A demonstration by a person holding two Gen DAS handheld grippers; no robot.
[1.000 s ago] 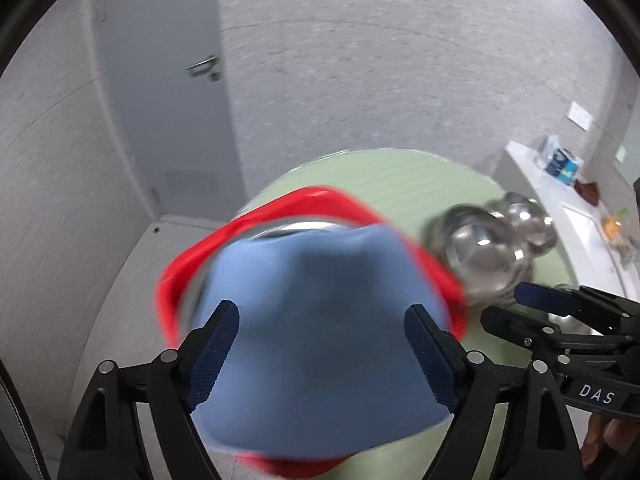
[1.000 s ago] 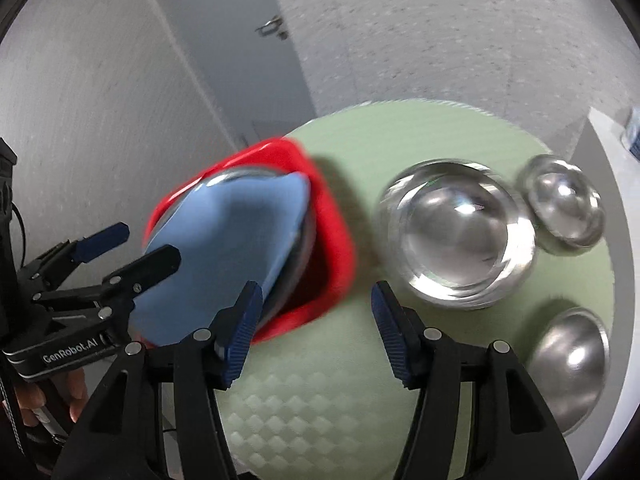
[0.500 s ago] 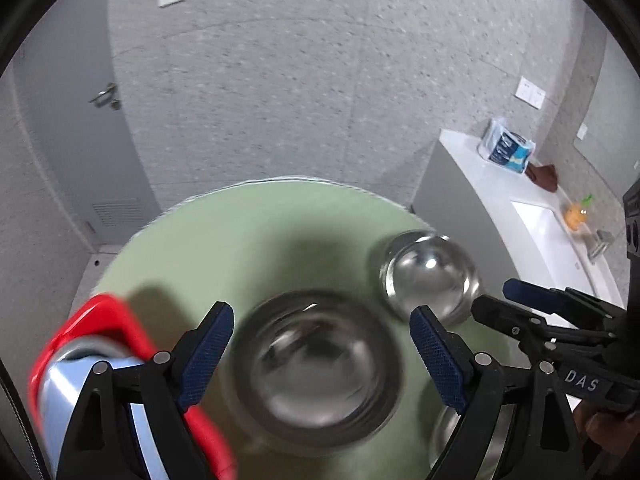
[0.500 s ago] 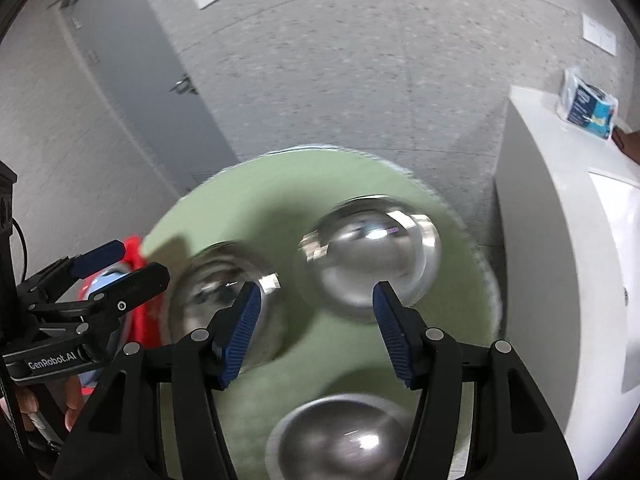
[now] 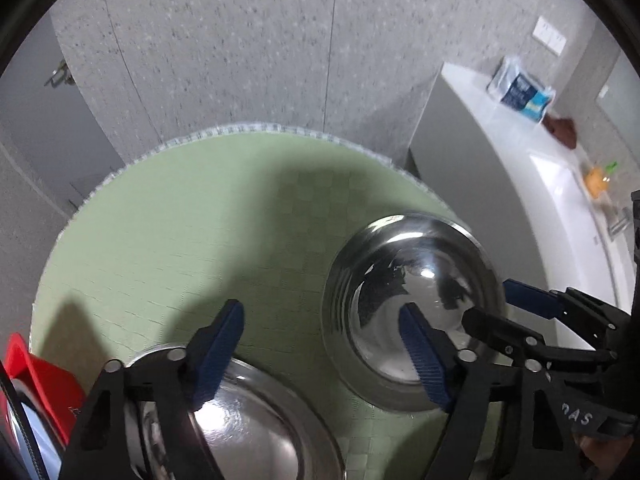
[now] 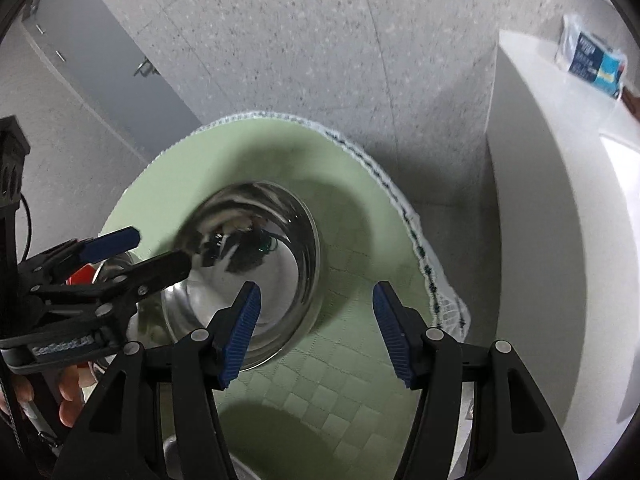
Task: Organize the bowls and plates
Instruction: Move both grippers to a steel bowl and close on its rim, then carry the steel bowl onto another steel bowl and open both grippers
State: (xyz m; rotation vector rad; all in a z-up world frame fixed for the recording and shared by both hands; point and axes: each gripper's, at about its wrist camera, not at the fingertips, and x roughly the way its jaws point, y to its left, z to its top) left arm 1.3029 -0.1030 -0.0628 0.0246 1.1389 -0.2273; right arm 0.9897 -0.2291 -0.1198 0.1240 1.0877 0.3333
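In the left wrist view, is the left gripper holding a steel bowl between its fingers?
No, the left gripper has only green tablecloth between its closing fingers; the steel bowl lies beside one finger.

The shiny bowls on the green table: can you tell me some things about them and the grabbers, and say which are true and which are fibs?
1. The table cover is green. True.
2. The bowl seen from the left wrist view is full of soup. False: it is empty and only shows reflections.
3. The left gripper is squeezing a bowl. False: its jaws are closing, but nothing is between them.
4. A red tray peeks in at the left edge of the left wrist view. True.
5. The right gripper holds a blue plate. False: it holds nothing; its jaws are apart above the table cover, beside the bowl.
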